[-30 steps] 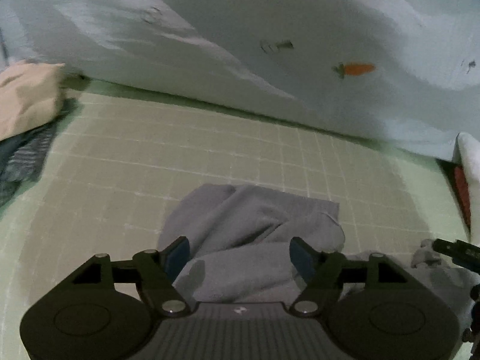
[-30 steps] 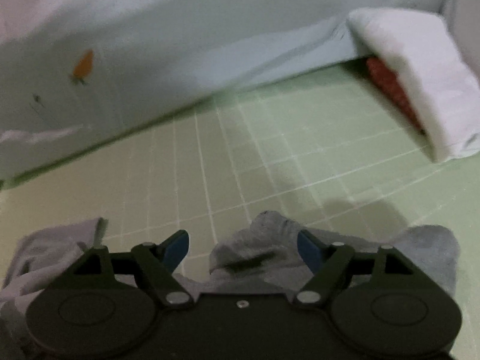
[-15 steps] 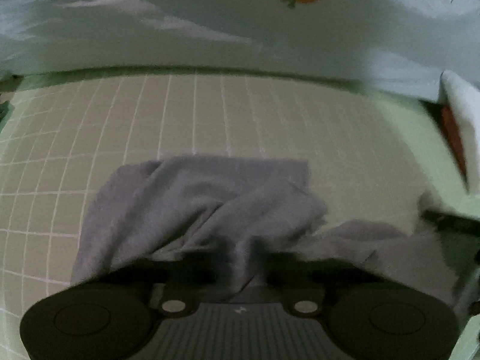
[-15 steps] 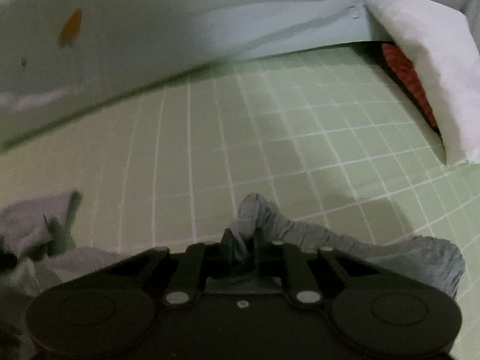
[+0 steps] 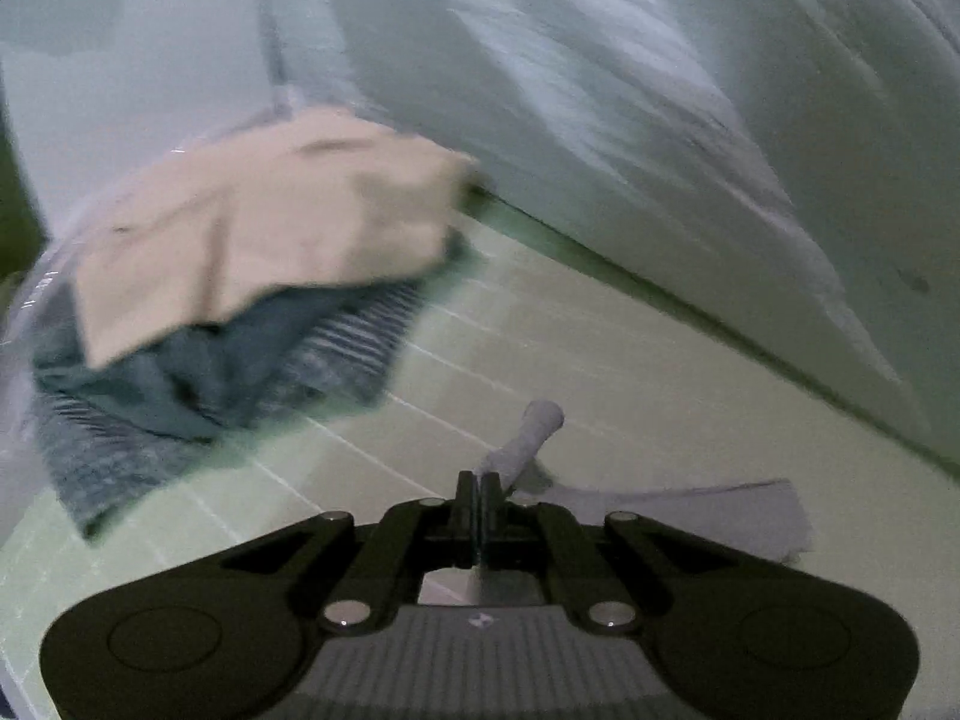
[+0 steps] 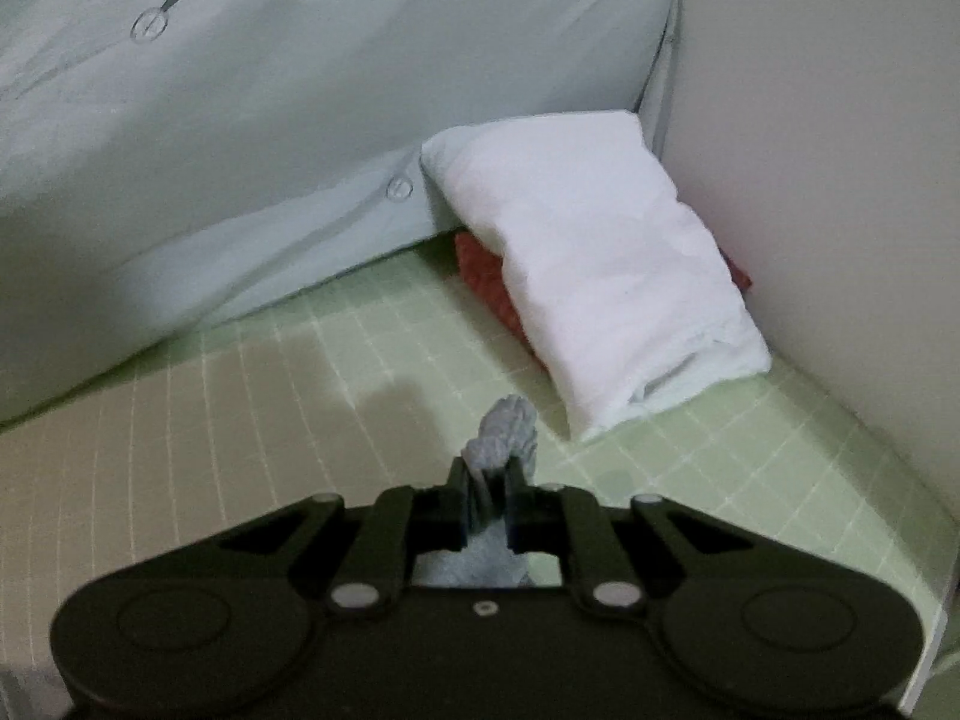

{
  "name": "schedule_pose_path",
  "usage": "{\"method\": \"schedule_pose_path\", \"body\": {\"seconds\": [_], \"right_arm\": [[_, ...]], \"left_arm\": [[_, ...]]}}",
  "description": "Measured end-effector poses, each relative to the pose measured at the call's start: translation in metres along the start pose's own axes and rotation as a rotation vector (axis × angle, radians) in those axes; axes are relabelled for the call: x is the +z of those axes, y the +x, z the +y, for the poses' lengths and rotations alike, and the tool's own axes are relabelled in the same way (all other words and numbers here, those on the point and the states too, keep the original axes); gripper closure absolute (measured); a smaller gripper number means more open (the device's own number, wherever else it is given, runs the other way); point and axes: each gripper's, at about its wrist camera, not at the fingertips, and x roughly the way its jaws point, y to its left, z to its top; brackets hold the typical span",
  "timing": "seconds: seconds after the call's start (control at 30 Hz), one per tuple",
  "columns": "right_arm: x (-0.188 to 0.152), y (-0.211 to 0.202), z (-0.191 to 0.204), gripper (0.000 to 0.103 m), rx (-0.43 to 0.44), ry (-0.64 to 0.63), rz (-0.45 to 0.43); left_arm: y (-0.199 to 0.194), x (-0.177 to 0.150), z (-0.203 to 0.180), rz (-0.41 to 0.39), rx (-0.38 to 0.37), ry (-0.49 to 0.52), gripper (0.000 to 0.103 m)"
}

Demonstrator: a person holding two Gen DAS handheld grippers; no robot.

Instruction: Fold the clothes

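Note:
A grey garment (image 5: 690, 507) is held by both grippers above a pale green gridded mat (image 5: 600, 360). My left gripper (image 5: 478, 486) is shut on one bunched corner of it, and a twisted tuft sticks out past the fingers. The cloth trails off to the right, below the gripper. My right gripper (image 6: 487, 480) is shut on another bunched part of the grey garment (image 6: 504, 426), which pokes up between the fingers. The rest of the garment is hidden under both grippers.
A loose pile with a beige cloth (image 5: 270, 228) on dark teal striped clothes (image 5: 228, 372) lies at the left. A folded white cloth (image 6: 600, 276) rests on a red one (image 6: 486, 276) at the right. A pale bedsheet (image 6: 270, 138) and a wall (image 6: 810, 180) bound the mat.
Both grippers closed on the grey garment a second ago and have since lifted it. The left view has swung left toward the clothes pile; the right view has swung toward the folded white cloth.

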Motion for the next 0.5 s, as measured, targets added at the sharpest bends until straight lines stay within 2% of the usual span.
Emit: {"method": "schedule_pose_path", "body": {"seconds": [0.17, 0.3, 0.43, 0.5], "right_arm": [[0.051, 0.004, 0.007, 0.093, 0.002, -0.012, -0.133], [0.100, 0.000, 0.002, 0.093, -0.015, 0.023, -0.266], [0.138, -0.008, -0.007, 0.093, -0.065, 0.061, -0.385], [0.144, -0.011, -0.013, 0.093, -0.082, 0.087, -0.400]], "left_arm": [[-0.006, 0.042, 0.021, -0.117, 0.058, -0.065, 0.102], [-0.015, 0.081, 0.028, -0.215, 0.043, -0.098, 0.102], [-0.032, 0.112, 0.017, -0.338, 0.049, -0.060, 0.102], [-0.040, 0.119, 0.011, -0.377, 0.051, -0.049, 0.102]]}}
